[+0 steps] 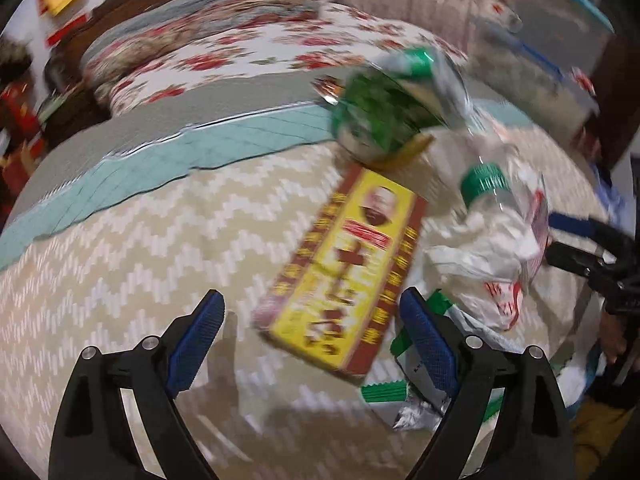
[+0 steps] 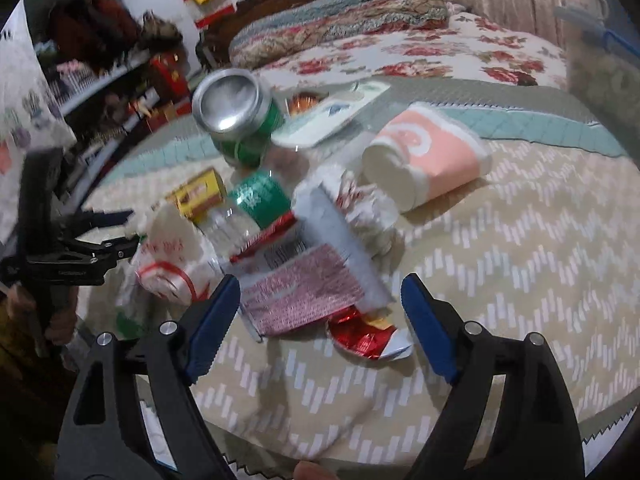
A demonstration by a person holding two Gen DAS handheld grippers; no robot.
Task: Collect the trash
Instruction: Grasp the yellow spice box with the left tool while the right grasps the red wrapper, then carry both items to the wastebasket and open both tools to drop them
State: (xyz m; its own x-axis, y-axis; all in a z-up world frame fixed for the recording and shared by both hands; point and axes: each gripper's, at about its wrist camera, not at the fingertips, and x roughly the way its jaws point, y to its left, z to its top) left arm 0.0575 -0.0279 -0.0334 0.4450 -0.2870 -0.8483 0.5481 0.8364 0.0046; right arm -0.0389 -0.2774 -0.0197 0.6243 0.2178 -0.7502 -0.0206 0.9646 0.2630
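Both grippers hover over the bed, and the trash sits heaped on the beige zigzag blanket. The left gripper has its jaws spread wide with nothing between the pads, the yellow-and-red box lying just past its right finger. Beyond that box lie a green can, a clear bottle with a green cap and a white plastic bag. The right gripper is wide open too and grips nothing, poised over a red-patterned packet and a crumpled red foil wrapper. A pink paper cup lies tipped on its side further back.
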